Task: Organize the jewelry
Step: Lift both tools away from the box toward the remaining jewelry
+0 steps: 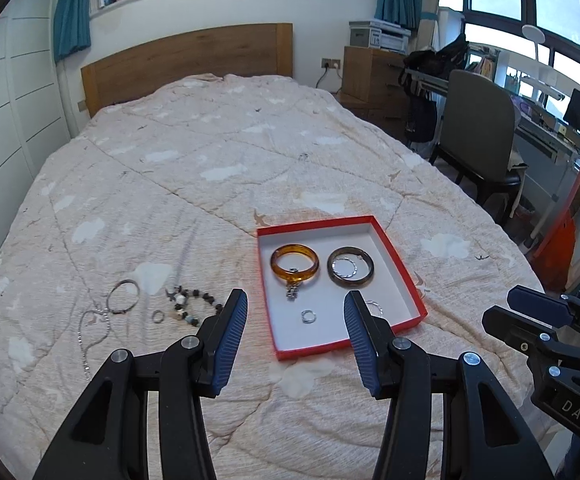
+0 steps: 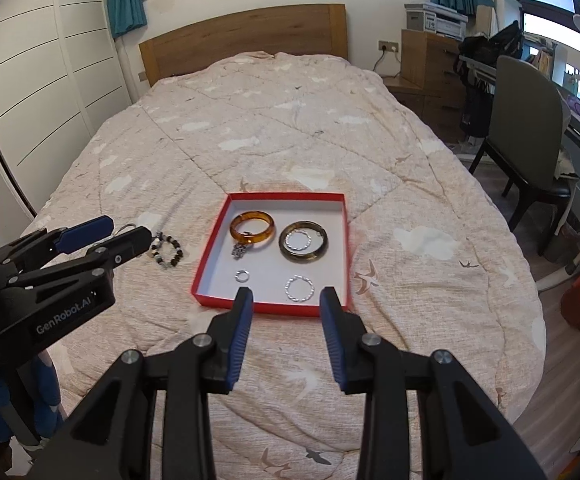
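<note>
A red-rimmed white tray (image 1: 399, 258) (image 2: 345, 240) lies on the bed. In it are an amber bangle (image 1: 293, 268) (image 2: 252, 227), a dark bangle (image 1: 349, 267) (image 2: 303, 241) with a silver ring inside, a charm (image 2: 239, 251), a small ring (image 1: 308, 316) (image 2: 241, 276) and a twisted silver ring (image 2: 299, 288). On the quilt left of the tray lie a beaded bracelet (image 1: 190, 304) (image 2: 166, 254), a thin bangle (image 1: 122, 301), a small ring (image 1: 157, 315) and a chain (image 1: 90, 336). My left gripper (image 1: 295, 300) (image 2: 126, 232) is open and empty above the tray's near edge. My right gripper (image 2: 286, 292) (image 1: 501, 304) is open and empty just before the tray.
The quilted bed (image 1: 210, 152) has a wooden headboard (image 1: 186, 56). A small ring (image 1: 303, 156) lies farther up the quilt. A chair (image 1: 477, 128), desk and drawers stand to the right; wardrobe doors (image 2: 42, 80) stand to the left.
</note>
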Motion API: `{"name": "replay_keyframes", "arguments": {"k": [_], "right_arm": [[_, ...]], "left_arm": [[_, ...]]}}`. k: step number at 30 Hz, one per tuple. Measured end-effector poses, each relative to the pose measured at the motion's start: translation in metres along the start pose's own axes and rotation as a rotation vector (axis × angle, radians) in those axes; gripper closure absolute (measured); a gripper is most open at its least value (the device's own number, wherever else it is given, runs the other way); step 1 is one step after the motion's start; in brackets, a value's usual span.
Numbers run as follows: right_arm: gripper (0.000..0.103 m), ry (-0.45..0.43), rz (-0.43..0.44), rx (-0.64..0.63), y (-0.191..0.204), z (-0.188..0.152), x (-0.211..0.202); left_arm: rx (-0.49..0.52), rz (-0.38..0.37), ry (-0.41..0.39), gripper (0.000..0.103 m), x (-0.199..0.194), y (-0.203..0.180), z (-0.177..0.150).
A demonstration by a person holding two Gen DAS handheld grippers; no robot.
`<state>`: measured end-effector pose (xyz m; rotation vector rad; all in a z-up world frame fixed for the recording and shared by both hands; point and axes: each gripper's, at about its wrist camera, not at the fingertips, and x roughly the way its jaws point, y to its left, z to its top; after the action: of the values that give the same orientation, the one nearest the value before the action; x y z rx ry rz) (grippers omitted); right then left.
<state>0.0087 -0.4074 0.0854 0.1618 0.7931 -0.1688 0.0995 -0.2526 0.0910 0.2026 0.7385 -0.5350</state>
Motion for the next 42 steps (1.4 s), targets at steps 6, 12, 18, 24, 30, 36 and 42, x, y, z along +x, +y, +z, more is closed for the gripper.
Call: {"name": "replay_keyframes", "arguments": {"k": [6,12,18,24,30,36,42], "right_arm": [[0.069,-0.01,0.008,-0.033,0.025,-0.001,-0.009],[0.069,0.0,0.037,-0.045,0.044,-0.004,-0.002],[0.069,-0.011,0.112,-0.077,0.069,-0.003,0.007],[0.069,-0.002,0.193,-0.093,0.092,-0.005,0.025],[0.069,0.03,0.235,-0.114,0.106,-0.005,0.05],[0.069,0.069,0.268,-0.127,0.118,0.001,0.076],[0.069,0.122,0.305,-0.144,0.133,0.006,0.112]], "left_arm": [[-0.044,0.032,-0.02,0.039,-0.036,0.046,-0.014],[-0.121,0.117,-0.047,0.037,-0.071,0.112,-0.037],[-0.261,0.232,-0.066,0.028,-0.105,0.184,-0.071],[-0.361,0.327,-0.046,0.028,-0.12,0.236,-0.104],[-0.44,0.381,0.007,0.028,-0.106,0.271,-0.122],[-0.465,0.383,0.07,0.028,-0.077,0.286,-0.132],[-0.462,0.347,0.124,0.028,-0.041,0.289,-0.135]]}}
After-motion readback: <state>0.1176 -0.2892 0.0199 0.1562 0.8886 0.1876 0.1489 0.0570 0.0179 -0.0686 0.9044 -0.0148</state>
